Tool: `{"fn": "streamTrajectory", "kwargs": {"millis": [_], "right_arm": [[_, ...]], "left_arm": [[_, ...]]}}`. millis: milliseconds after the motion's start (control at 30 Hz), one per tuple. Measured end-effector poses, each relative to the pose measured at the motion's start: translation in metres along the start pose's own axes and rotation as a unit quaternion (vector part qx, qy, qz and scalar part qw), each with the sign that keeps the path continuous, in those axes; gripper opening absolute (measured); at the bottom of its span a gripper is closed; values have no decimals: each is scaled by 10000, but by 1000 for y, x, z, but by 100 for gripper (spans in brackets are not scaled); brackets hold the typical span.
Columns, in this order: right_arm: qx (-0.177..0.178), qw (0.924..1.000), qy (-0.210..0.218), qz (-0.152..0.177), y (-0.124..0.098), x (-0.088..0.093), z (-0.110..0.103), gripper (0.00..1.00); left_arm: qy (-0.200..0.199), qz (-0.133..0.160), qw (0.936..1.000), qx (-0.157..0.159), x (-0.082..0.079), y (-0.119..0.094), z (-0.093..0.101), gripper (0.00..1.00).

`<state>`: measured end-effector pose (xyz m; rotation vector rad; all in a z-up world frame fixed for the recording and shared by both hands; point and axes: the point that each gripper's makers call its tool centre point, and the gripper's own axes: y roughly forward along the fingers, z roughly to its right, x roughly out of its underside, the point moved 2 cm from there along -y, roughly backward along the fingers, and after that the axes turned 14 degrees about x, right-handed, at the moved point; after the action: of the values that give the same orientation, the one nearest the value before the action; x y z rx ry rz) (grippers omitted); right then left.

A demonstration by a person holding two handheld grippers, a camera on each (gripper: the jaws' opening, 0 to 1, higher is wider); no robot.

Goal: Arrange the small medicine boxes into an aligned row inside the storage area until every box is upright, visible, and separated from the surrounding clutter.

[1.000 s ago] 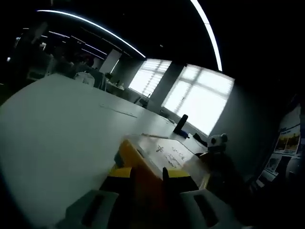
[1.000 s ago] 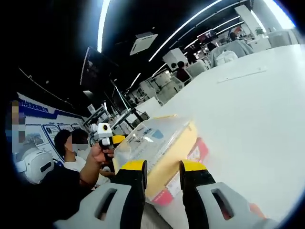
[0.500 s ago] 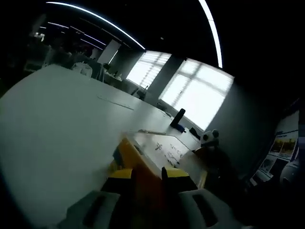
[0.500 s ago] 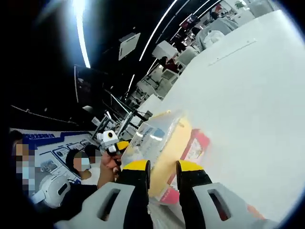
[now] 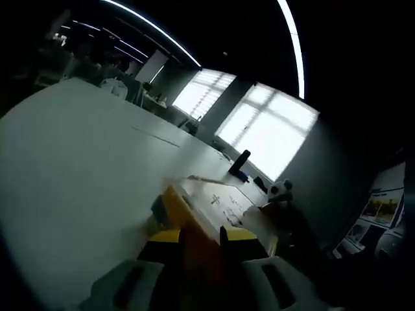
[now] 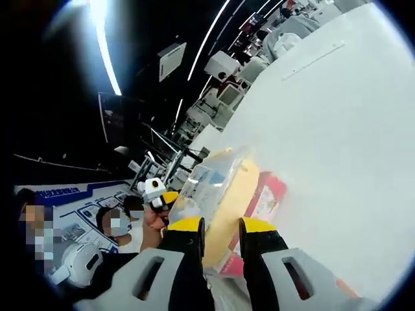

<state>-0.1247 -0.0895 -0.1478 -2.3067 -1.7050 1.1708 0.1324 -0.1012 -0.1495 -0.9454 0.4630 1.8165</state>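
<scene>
- Left gripper (image 5: 200, 234): yellow-tipped jaws nearly closed, clamped on the yellow rim of a clear-lidded plastic storage box (image 5: 217, 206); the view is dim.
- Right gripper (image 6: 218, 225): jaws narrowly parted, pinching the same box's yellow edge (image 6: 228, 202).
- Box sits on the white table (image 6: 337, 149).
- Red-and-white medicine box (image 6: 262, 196) beneath is partly hidden; other contents cannot be made out.
</scene>
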Motion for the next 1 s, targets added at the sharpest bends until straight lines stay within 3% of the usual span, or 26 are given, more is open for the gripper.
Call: {"fn": "streamTrajectory", "kwargs": {"millis": [33,67,200,233,300,467,567,767,1000], "right_arm": [[-104,9999,118,-55,-10,-14,12,19],[-15,9999,-38,-115,-7,-12,20,19],[-171,9997,69,-154,-7,-15,24,18],[-389,9988,248,-177,1,-5,13,18],[-475,9984,293,-97,7,7,12,18],[-554,9979,331,12,0,-6,23,17],[-571,9978,344,54,8,12,5,17],[-629,9974,332,134,-2,-3,16,17],[-562,9981,209,168,9,13,-3,17]], "left_arm": [[3,-7,10000,1,0,0,0,20],[4,-15,10000,10,1,0,2,20],[-13,15,10000,39,3,0,5,20],[48,82,9999,44,1,0,4,20],[-13,75,9999,68,2,-1,4,20],[33,43,10000,11,1,-2,8,20],[25,17,10000,16,2,-3,9,20],[5,66,10000,60,-1,-4,6,20],[-37,116,9999,104,-3,-2,2,20]]}}
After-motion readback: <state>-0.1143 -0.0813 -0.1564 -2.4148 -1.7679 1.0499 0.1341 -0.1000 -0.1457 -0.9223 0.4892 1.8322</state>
